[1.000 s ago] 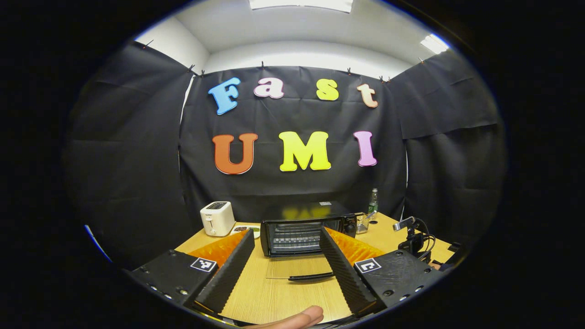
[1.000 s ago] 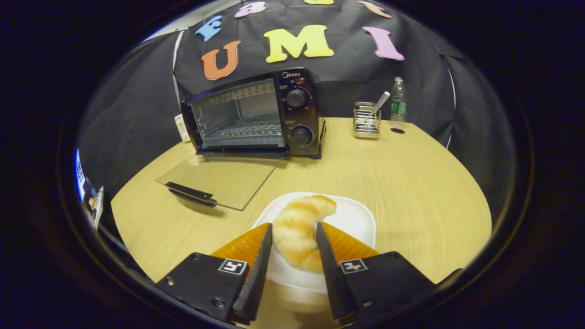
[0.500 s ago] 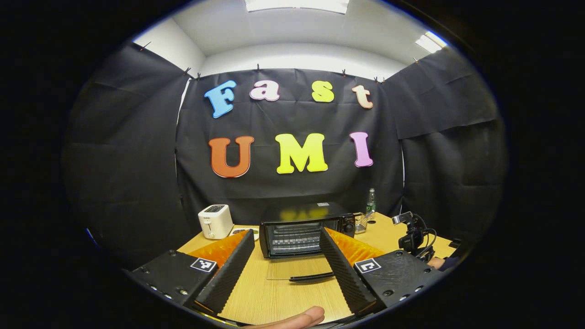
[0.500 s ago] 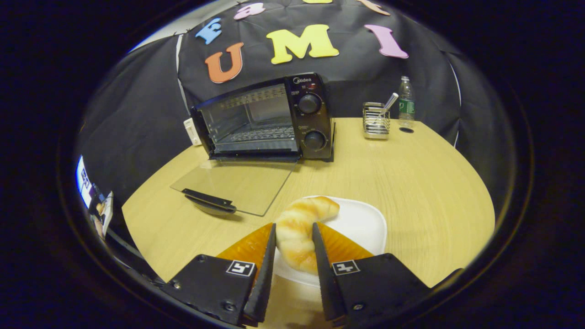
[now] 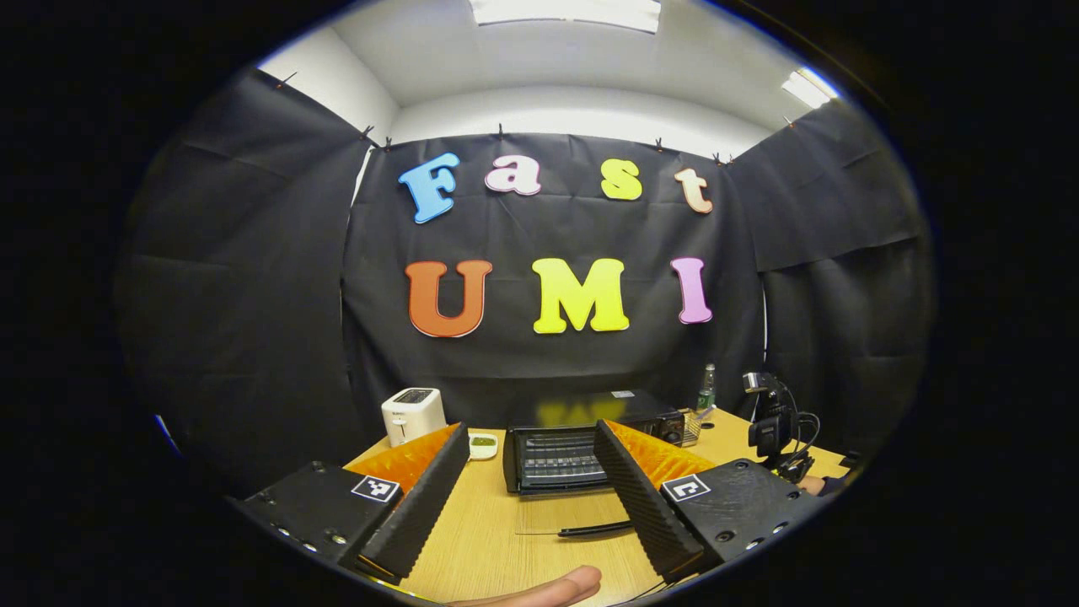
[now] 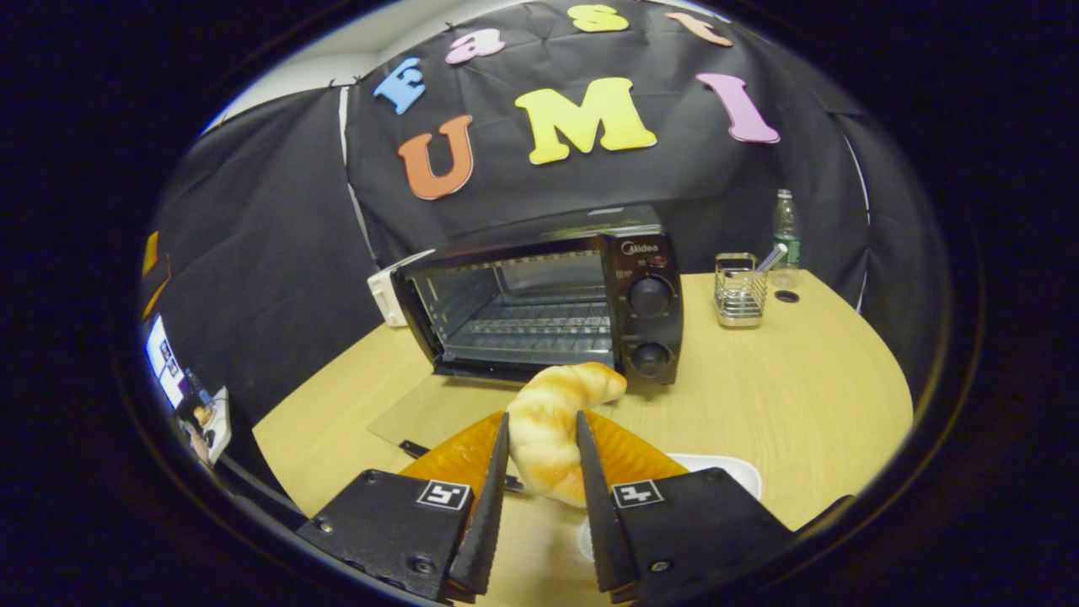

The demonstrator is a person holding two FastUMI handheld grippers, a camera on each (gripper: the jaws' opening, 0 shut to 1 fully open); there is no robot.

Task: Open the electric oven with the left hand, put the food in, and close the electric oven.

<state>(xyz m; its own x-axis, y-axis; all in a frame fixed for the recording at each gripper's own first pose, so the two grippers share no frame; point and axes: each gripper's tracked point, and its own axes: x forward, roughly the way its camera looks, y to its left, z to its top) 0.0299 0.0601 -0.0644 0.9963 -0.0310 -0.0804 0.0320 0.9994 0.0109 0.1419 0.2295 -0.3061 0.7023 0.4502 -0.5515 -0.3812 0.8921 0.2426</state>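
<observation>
The black electric oven (image 6: 556, 308) stands on the wooden table with its glass door (image 6: 421, 413) folded down flat and the wire rack inside showing. My right gripper (image 6: 539, 438) is shut on a golden croissant (image 6: 552, 417), held up off the white plate (image 6: 725, 472) in front of the oven mouth. In the left gripper view the oven (image 5: 582, 443) lies farther off, its door handle (image 5: 594, 529) near the table. My left gripper (image 5: 529, 459) hangs open and holds nothing, well back from the oven.
A white toaster (image 5: 413, 415) and a small dish (image 5: 483, 444) stand left of the oven. A wire cutlery holder (image 6: 740, 289) and a water bottle (image 6: 786, 226) stand at the back right. A camera on a stand (image 5: 771, 426) rises at the table's right.
My right gripper closed on the croissant, lifted it off the plate and carried it toward the open oven. The left gripper drew back and shifted a little; it stays open.
</observation>
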